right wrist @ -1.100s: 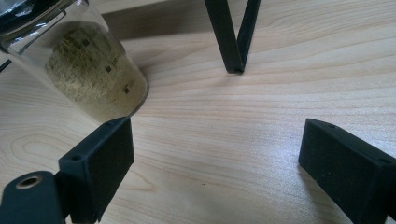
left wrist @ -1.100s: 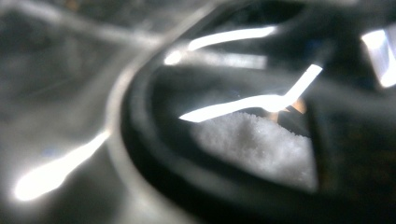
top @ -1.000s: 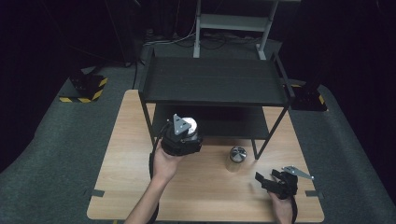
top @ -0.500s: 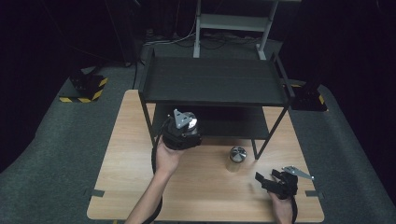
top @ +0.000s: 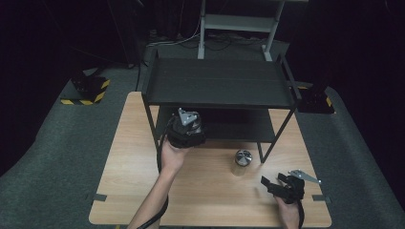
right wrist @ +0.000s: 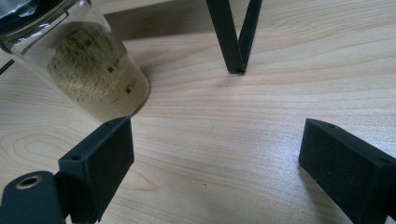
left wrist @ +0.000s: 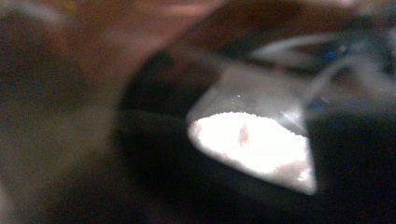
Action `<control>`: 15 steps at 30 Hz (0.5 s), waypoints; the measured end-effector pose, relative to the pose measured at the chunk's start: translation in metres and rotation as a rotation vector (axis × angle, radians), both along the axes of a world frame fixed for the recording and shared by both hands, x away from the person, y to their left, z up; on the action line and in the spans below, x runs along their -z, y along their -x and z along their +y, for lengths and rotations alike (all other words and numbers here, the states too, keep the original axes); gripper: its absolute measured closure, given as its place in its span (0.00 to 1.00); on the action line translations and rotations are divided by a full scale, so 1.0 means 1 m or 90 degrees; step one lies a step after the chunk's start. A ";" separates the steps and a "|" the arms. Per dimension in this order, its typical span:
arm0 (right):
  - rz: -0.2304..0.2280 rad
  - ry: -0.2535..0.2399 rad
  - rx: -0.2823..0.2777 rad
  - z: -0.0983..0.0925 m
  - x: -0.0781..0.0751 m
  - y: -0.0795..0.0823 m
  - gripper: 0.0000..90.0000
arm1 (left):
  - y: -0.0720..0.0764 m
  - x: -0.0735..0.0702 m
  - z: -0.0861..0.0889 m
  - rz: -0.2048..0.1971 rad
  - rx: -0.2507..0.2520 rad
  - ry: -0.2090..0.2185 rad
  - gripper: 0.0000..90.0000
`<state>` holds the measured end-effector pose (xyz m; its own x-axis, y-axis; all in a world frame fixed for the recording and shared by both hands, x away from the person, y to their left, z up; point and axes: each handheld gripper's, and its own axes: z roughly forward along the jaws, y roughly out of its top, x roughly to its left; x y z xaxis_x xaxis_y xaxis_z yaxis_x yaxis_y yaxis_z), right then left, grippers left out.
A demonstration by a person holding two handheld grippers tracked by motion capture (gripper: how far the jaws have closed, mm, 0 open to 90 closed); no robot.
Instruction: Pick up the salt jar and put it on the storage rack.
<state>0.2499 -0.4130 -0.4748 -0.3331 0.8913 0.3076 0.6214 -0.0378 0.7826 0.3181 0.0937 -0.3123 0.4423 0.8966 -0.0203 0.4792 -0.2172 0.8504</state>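
Two grippers in my hands. Left gripper [top: 187, 125] is at the front edge of the black shelf rack [top: 219, 83], by its lower shelf, jaws clamped on a jar [left wrist: 254, 140] of white powder; its own view is blurry. Right gripper [top: 277, 183] sits on the table [top: 205, 191] well in front of the rack's right leg, jaws apart, nothing between them. Spice jar [top: 241, 161] stands just in front of that leg.

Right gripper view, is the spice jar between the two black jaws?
No, the spice jar stands beyond the left jaw, with bare wooden table between the open jaws.
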 end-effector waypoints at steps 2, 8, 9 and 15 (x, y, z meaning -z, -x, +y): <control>0.000 0.000 0.000 0.000 0.000 0.000 0.11 | -0.002 0.000 -0.001 0.003 -0.003 -0.003 0.34; -0.002 0.000 -0.001 0.000 0.000 0.000 0.11 | -0.007 0.001 -0.004 -0.001 -0.013 -0.011 0.34; -0.002 0.000 -0.002 0.000 0.000 0.000 0.11 | -0.008 0.002 -0.003 0.001 -0.012 -0.006 0.34; -0.004 0.001 -0.002 0.000 0.000 0.001 0.11 | -0.011 0.007 0.000 -0.011 -0.008 0.002 0.34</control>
<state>0.2490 -0.4129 -0.4752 -0.3374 0.8907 0.3046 0.6165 -0.0354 0.7865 0.3293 0.0935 -0.3191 0.4307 0.9024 -0.0149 0.4667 -0.2085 0.8595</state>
